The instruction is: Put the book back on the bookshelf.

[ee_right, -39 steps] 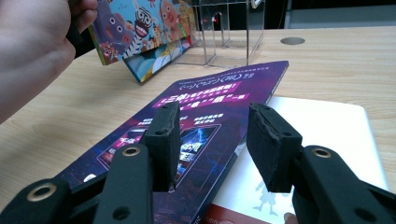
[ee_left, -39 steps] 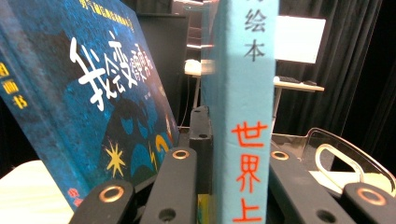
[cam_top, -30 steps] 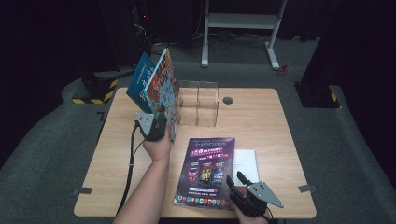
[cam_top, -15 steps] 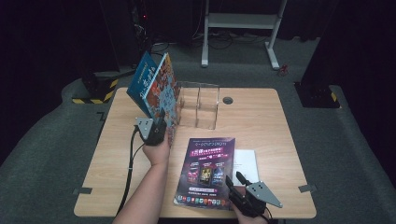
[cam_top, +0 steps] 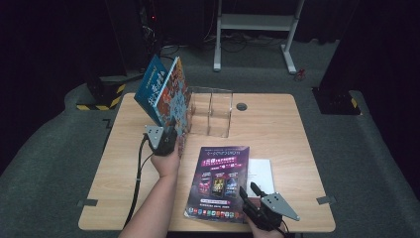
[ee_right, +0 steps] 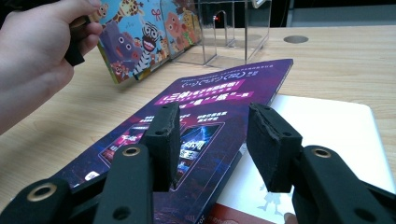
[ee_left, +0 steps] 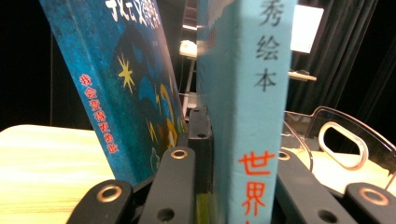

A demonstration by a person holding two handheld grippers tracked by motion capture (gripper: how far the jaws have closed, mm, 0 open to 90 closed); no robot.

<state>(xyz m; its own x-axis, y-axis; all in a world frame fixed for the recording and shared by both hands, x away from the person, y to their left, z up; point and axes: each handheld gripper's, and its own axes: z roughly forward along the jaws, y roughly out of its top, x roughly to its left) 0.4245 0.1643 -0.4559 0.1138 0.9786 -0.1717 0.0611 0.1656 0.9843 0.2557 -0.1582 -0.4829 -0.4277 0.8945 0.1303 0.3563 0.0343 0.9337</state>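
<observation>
Two picture books (cam_top: 166, 94) held tilted at the table's (cam_top: 302, 129) far left corner, bottom edges clamped together in the left gripper (cam_top: 166, 139), leaning against the clear acrylic rack (cam_top: 210, 111); jaws pressed tight on both, per the left gripper view, where a blue spine (ee_left: 254, 116) and a second cover (ee_left: 126, 84) rise. One purple leaflet (cam_top: 220, 181) flat at centre front, overlapping one white booklet (cam_top: 260, 171), mostly covered. Right gripper (cam_top: 250, 193) at the near edge, jaws partly apart, nothing between the pads, hovering over the leaflet, possibly touching. Book tops cut off up close. Bare wood open to the right.
</observation>
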